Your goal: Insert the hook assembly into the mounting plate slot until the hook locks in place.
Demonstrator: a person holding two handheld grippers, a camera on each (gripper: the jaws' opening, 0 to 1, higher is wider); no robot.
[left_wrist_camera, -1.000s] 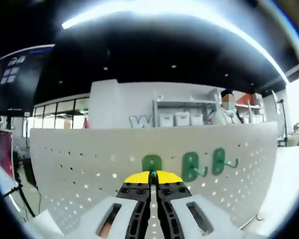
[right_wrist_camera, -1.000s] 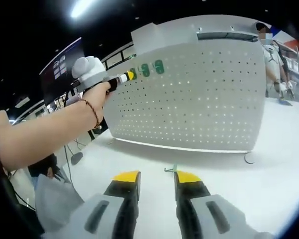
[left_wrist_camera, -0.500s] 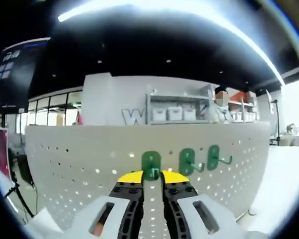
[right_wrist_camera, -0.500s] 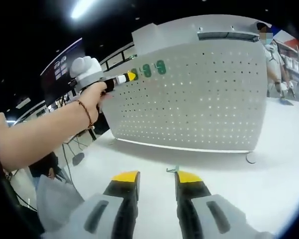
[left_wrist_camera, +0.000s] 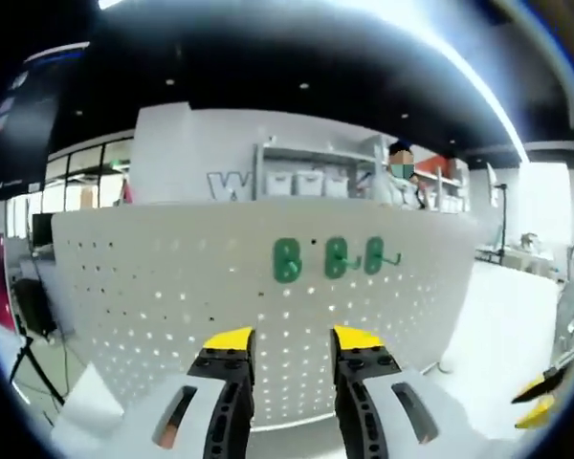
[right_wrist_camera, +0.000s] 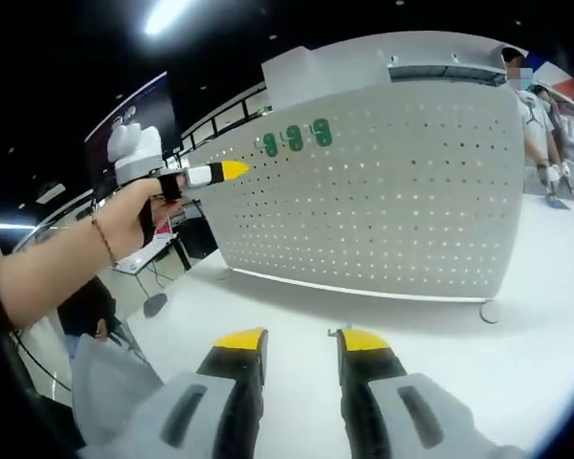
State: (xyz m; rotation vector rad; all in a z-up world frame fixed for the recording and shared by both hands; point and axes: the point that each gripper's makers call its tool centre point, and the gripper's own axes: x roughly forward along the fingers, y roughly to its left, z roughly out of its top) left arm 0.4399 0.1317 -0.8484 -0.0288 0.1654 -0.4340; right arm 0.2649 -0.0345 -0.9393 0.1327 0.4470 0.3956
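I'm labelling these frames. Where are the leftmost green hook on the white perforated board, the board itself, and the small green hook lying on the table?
Leftmost green hook (left_wrist_camera: 286, 260), left gripper view: its flat base.
White perforated board (right_wrist_camera: 402, 191), right gripper view: bare face.
Small green hook on table (right_wrist_camera: 338, 332), right gripper view: its visible bend.

The left gripper (left_wrist_camera: 292, 342) rises from the bottom centre of the frame, its yellow-tipped black jaws standing apart with nothing between them. Beyond them a white pegboard (left_wrist_camera: 153, 287) stands upright across the middle of the frame, dotted with rows of small holes. Three green hooks (left_wrist_camera: 330, 258) sit side by side in a row near its upper edge, just right of centre; the right two show prongs sticking out toward the right. Past the board's top edge a white shelf rack (left_wrist_camera: 311, 177) carries white bins, and a person (left_wrist_camera: 399, 182) stands beside it. The white worktop (left_wrist_camera: 502, 335) spreads out at lower right, where a yellow-and-black tip (left_wrist_camera: 540, 402) enters at the frame's edge.
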